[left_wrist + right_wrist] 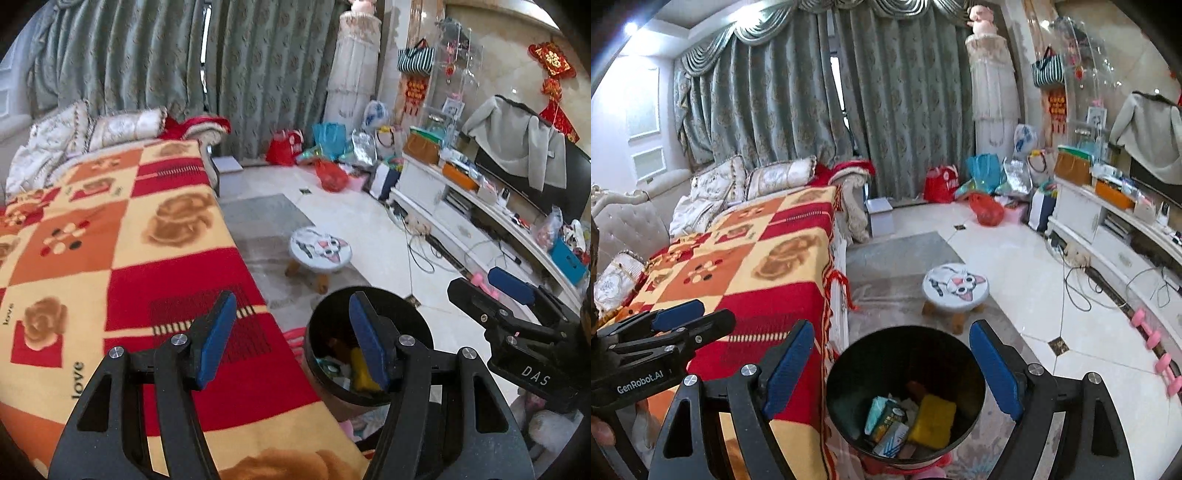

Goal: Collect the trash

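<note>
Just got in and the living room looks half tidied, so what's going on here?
A person is collecting trash with a handheld gripper in each hand. Both the left gripper and the right gripper are open and hold nothing. They hang above a black bin on the floor beside the blanket-covered sofa. The bin already holds a yellow item and some small cartons.

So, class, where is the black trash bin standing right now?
The black trash bin stands on the floor against the edge of the blanket-covered sofa, low in both views. The cat-face stool is just beyond it, and the open right gripper hangs above it.
</note>
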The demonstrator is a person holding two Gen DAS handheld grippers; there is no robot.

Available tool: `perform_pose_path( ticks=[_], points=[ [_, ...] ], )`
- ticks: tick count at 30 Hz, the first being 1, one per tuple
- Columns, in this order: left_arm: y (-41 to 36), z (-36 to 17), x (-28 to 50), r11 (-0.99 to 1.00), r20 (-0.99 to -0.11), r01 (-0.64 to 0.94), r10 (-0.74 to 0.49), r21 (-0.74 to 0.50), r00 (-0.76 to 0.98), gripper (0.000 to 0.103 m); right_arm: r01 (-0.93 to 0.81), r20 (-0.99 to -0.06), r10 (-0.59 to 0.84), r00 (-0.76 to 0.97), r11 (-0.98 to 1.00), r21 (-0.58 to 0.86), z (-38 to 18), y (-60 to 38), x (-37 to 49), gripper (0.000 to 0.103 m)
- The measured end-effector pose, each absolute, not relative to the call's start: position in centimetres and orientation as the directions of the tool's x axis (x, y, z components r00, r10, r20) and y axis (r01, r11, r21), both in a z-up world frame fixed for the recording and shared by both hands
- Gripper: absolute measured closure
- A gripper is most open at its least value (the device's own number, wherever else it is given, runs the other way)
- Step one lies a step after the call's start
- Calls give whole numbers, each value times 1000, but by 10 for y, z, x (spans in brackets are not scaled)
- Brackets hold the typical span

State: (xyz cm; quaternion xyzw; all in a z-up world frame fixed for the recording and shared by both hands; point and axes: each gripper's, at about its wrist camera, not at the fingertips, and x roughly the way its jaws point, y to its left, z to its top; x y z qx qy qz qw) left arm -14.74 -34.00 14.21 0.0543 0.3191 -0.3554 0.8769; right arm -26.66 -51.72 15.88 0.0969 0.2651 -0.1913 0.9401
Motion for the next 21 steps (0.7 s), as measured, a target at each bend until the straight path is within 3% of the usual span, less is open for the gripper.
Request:
perform_pose_path(
  ticks=[21],
  points=[
    [-313, 163, -153, 765, -529, 634, -588, -117, 612, 41, 397, -494, -315, 811, 916, 68, 178, -496, -267, 18]
  ],
)
